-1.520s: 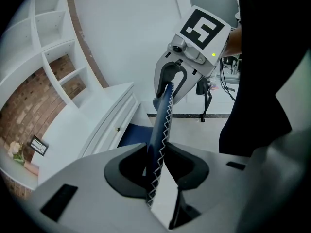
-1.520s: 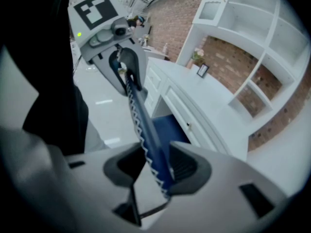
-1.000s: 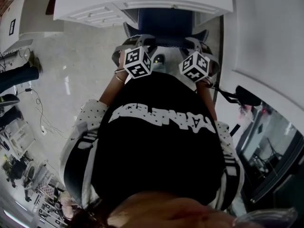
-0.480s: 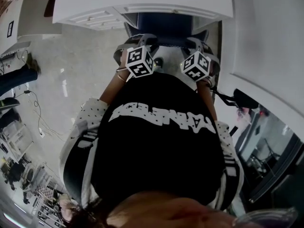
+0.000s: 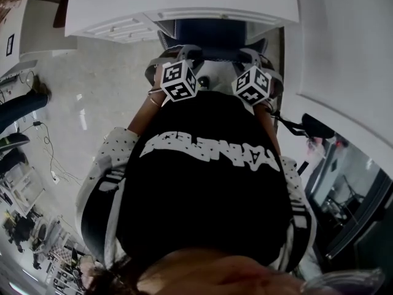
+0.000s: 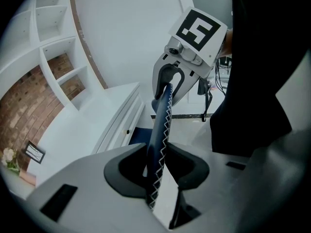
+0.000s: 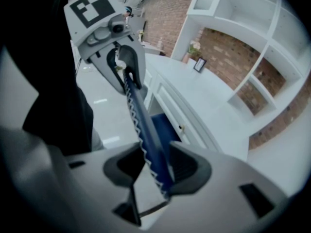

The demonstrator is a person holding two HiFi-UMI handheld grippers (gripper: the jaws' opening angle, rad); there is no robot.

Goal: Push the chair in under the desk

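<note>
Nearly done: we clamp the chair backrest (image 6: 159,130) in left gripper (image 6: 158,174) and right gripper (image 7: 155,171), seat (image 5: 212,32) mostly under the far desk (image 5: 184,2).

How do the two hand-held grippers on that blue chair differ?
The left hand-held gripper clamps the chair back toward its left end, the right hand-held gripper toward its right. Their marker cubes carry different patterns. Both are shut on its stitched edge, facing the white desk.

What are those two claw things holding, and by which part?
Both hold the blue chair: the left gripper and the right gripper each clamp the stitched top edge of its backrest, one beside the other.
</note>
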